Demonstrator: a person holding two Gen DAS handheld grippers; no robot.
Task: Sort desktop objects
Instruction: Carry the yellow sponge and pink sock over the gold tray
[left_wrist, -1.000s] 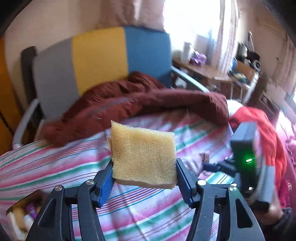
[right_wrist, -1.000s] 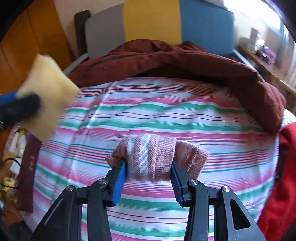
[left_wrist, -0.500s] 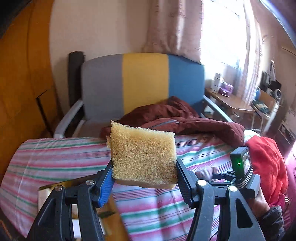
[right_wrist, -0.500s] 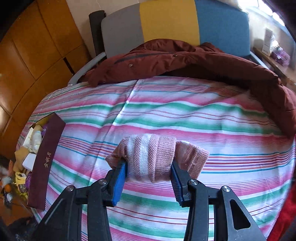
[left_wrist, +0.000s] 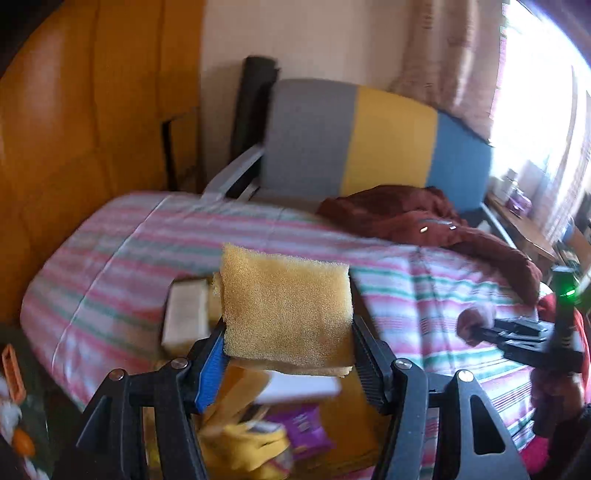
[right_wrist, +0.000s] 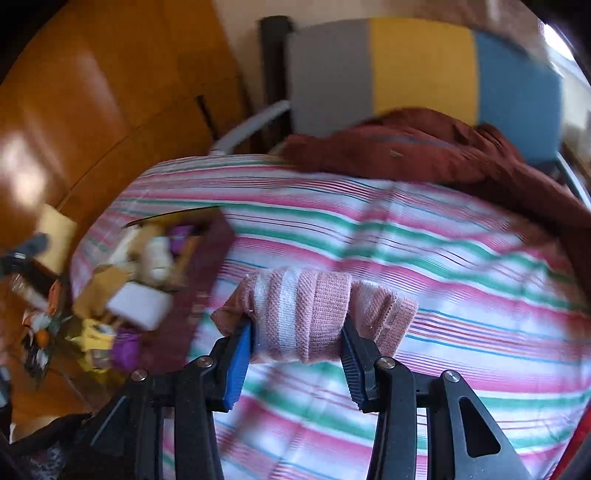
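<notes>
- The yellow sponge (left_wrist: 286, 314) hides most of the open box (left_wrist: 184, 317) behind it.
- The box's contents (right_wrist: 140, 280) are smeared; single items are unreadable.
- Clutter on the floor (right_wrist: 37, 332) is blurred and cut off at the left edge.

Sponge (left_wrist: 284, 314) — golden yellow. Rolled sock (right_wrist: 306, 314) dusty pink, white bands. Bedsheet (right_wrist: 424, 258) white, striped pink, green, thin blue. Chair back (left_wrist: 369, 140) in three blocks — grey, yellow, blue. Jacket (right_wrist: 424, 151) maroon. Box (right_wrist: 207, 266) dark burgundy. Gripper pad (right_wrist: 238, 365) blue.
</notes>
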